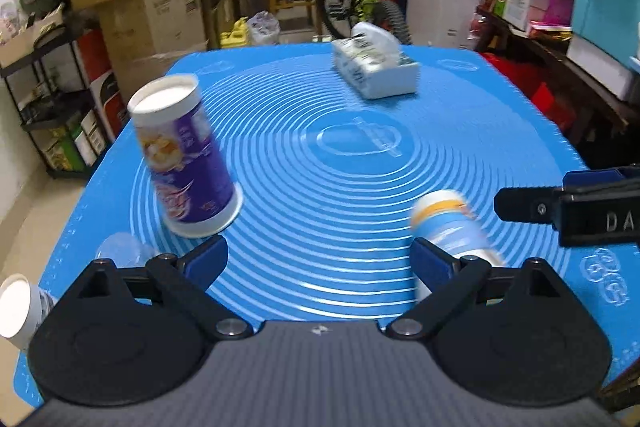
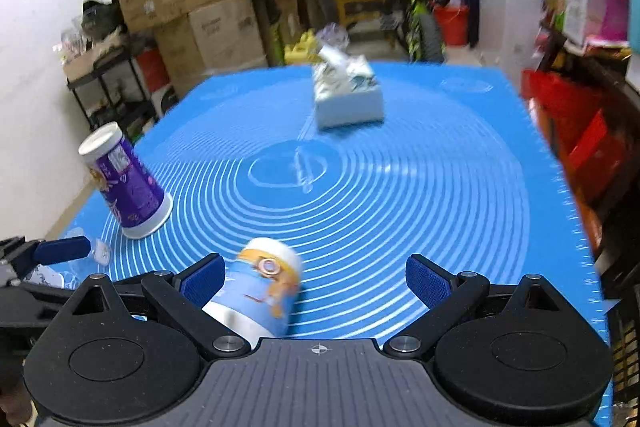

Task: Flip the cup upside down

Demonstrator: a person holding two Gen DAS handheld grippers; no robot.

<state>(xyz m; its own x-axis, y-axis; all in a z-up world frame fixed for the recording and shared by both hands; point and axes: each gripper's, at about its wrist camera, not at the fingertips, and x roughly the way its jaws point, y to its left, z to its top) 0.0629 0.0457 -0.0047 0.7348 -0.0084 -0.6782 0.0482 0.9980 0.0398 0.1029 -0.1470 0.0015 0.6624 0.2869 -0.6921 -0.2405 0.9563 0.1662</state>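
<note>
A purple-and-white paper cup (image 1: 186, 159) stands upside down on the blue mat (image 1: 340, 187) at the left; it also shows in the right wrist view (image 2: 126, 183). A blue-and-white cup with a cartoon print (image 2: 260, 291) stands upside down near my right gripper's left finger; it also shows in the left wrist view (image 1: 452, 227), beside my left gripper's right finger. My left gripper (image 1: 320, 259) is open and empty. My right gripper (image 2: 316, 277) is open and empty, with the cartoon cup just inside its left finger.
A white tissue box (image 1: 376, 67) sits at the far middle of the mat (image 2: 348, 95). A white cup (image 1: 18, 311) and a clear cup (image 1: 120, 247) lie at the near left. Boxes, shelves and a bicycle surround the table.
</note>
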